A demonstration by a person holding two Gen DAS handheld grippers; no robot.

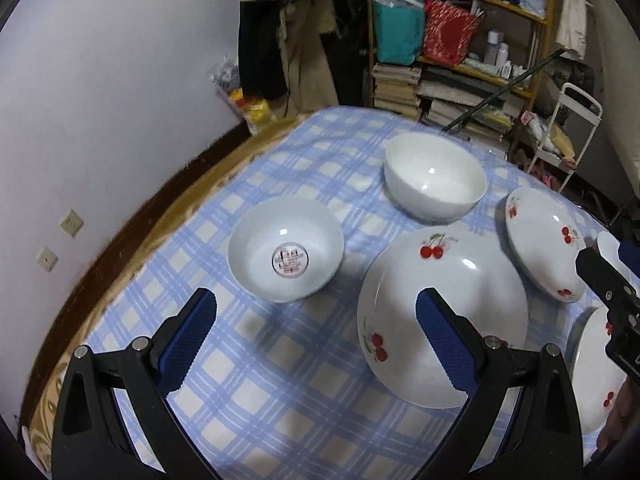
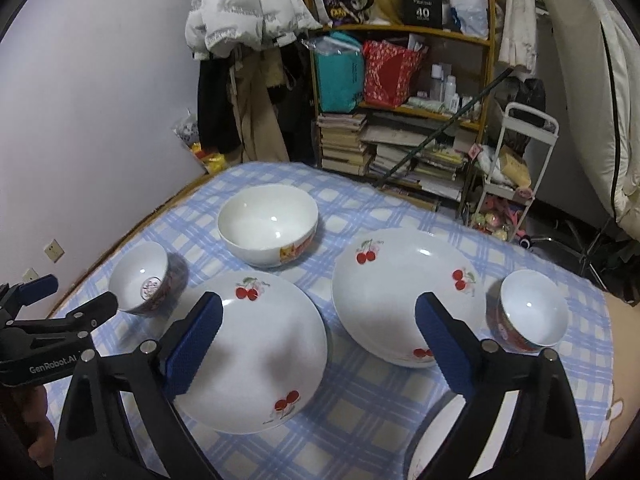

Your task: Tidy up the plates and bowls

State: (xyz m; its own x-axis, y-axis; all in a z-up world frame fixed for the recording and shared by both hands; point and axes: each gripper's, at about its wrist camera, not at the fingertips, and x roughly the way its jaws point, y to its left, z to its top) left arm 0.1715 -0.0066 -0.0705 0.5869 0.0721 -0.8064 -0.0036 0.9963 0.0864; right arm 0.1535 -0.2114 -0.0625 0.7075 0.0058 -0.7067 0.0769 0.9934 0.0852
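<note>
Both claws hang wide open and empty above the checked cloth (image 2: 360,420), so I judge this the approach step, with nothing sorted yet.

Nearest the right gripper (image 2: 318,344), a cherry plate (image 2: 256,352) lies under its left finger, and a second cherry plate (image 2: 404,292) sits just ahead, toward its right finger. A third plate's rim (image 2: 436,440) peeks out below (mostly hidden).

The left gripper (image 1: 316,344) hovers over bare cloth, the small bowl (image 1: 286,250) just ahead. A matching small bowl (image 2: 530,312) sits right of the right claw; the large white bowl (image 2: 268,224) stands farthest.

Next, likely: close on one plate's rim, lift it clear, and stack it on its twin.
</note>
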